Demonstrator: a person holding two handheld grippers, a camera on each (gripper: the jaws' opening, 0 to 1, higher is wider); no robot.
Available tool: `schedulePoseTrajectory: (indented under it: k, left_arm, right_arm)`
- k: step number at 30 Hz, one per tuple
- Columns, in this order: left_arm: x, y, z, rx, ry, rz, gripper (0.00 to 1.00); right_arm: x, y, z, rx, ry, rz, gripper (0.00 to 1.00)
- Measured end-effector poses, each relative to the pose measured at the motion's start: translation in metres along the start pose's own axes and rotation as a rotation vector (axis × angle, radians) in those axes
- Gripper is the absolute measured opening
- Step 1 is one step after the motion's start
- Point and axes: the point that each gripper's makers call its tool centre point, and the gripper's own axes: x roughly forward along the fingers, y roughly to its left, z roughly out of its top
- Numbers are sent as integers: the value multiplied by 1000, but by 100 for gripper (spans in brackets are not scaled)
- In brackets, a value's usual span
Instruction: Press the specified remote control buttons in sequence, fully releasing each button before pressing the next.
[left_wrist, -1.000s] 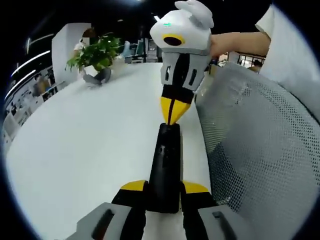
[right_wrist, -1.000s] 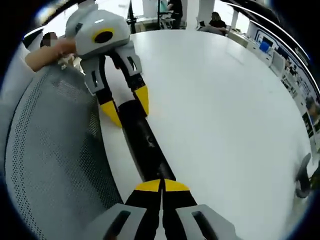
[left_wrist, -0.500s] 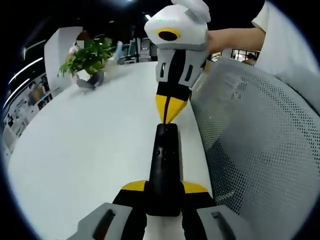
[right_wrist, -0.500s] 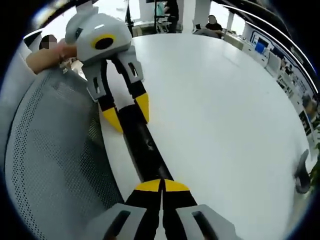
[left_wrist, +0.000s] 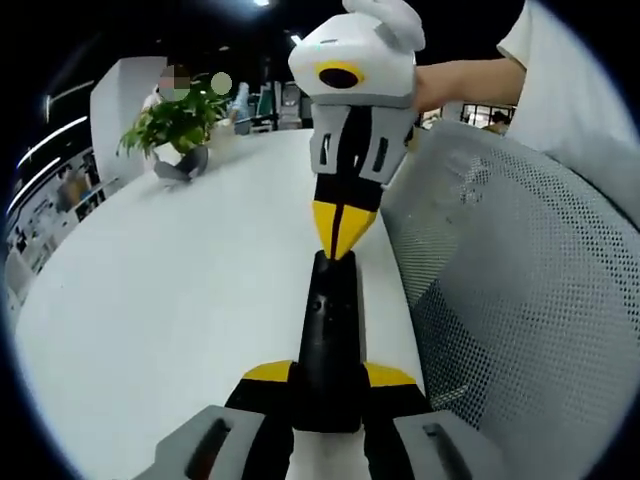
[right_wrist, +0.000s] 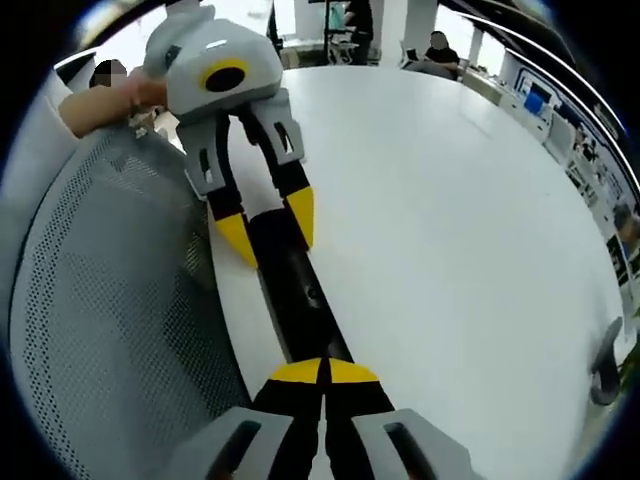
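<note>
Black remote (left_wrist: 330, 340) between two claws: left (left_wrist: 330, 375), right (left_wrist: 343, 228).

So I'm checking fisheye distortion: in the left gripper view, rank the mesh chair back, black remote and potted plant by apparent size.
1. Mesh chair back, nearest the camera.
2. Black remote.
3. Potted plant, far off, so true size is unsure.

Broad white table (left_wrist: 180, 290), grey mesh chair back (left_wrist: 520, 300), potted plant (left_wrist: 178, 120), dim office beyond.

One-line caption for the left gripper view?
Left tool clamps black remote control; right tool, shut, touches its far end.
</note>
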Motion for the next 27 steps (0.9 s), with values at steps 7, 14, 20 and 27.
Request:
schedulePoseTrajectory:
  k: [7, 14, 20, 27]
  left_arm:
    - [0, 0, 0, -13, -4, -3, 24]
    - [0, 0, 0, -12, -2, -4, 24]
    - [0, 0, 0, -5, 3, 3, 24]
    - [0, 0, 0, -6, 2, 2, 24]
  right_arm:
    - [2, 0, 1, 14, 25, -5, 0]
    - [-1, 0, 0, 71, -36, 61, 0]
    - [-4, 2, 10, 8, -83, 32, 0]
    - [7, 6, 8, -37, -38, 43, 0]
